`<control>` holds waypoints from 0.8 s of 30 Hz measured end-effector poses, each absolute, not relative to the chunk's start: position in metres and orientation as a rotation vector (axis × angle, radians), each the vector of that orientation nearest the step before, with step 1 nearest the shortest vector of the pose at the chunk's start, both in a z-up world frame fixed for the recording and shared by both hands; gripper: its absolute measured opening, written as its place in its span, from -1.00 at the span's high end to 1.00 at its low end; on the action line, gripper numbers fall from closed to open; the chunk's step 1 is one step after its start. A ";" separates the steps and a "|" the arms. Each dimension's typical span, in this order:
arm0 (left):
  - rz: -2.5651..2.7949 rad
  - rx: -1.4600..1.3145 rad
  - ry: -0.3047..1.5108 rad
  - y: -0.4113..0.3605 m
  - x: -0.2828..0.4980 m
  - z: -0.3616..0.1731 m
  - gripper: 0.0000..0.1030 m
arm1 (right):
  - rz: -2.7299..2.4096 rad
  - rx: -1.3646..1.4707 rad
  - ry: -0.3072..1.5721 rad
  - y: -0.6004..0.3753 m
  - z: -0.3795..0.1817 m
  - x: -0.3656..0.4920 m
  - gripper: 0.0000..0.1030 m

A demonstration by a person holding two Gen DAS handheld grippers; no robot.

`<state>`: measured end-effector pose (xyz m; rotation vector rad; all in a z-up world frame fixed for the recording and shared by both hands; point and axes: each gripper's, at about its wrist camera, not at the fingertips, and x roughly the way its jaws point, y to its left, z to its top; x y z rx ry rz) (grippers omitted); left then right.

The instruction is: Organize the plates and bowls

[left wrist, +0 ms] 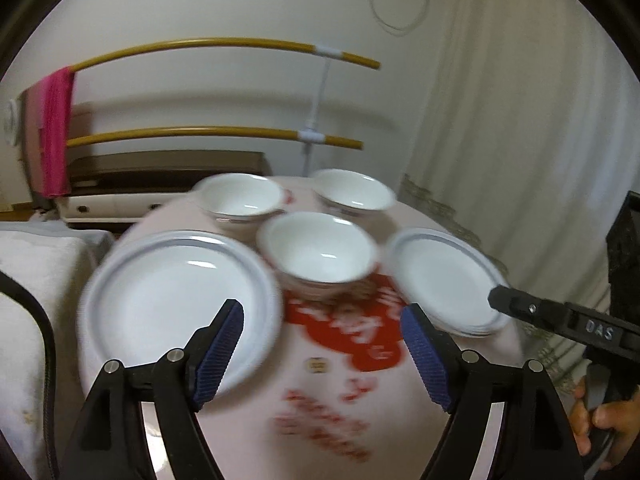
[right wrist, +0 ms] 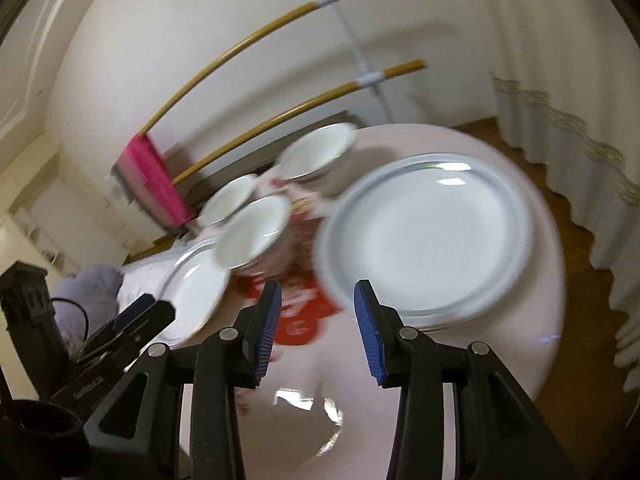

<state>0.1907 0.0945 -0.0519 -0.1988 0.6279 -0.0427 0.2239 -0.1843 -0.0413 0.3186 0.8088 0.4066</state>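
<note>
A round table [left wrist: 320, 400] with a pale cloth and red print holds the dishes. A white plate [left wrist: 180, 292] lies at the left, and a stack of white plates [left wrist: 444, 280] lies at the right. Three white bowls stand apart: one in the middle [left wrist: 320, 252], one back left [left wrist: 240, 196], one back right [left wrist: 352, 190]. My left gripper [left wrist: 323, 306] hangs open over the cloth between the plates, holding nothing. My right gripper [right wrist: 318, 285] is open above the near rim of the plate stack [right wrist: 428, 236], pads clear of it. The views are blurred.
Behind the table stands a rack with gold rails [left wrist: 224, 44] and a pink cloth [left wrist: 56, 132] draped on it. A curtain [left wrist: 520, 140] hangs at the right over a wooden floor [right wrist: 576, 232]. A white cushion [left wrist: 36, 280] sits at the left. A hand [left wrist: 600, 420] grips the right tool.
</note>
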 end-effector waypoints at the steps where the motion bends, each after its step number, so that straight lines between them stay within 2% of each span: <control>1: -0.021 -0.201 0.623 0.108 0.187 -0.052 -0.49 | 0.423 0.311 0.813 -0.171 -0.043 0.224 0.22; 9: 0.098 -0.225 0.617 0.199 0.175 -0.065 -0.50 | 0.486 0.306 0.882 -0.082 -0.073 0.240 0.22; 20: 0.065 -0.211 0.720 0.264 0.237 -0.101 -0.47 | 0.421 0.297 0.929 -0.034 -0.112 0.257 0.19; 24: 0.045 -0.218 0.760 0.273 0.266 -0.111 -0.25 | 0.434 0.271 0.944 -0.022 -0.120 0.261 0.19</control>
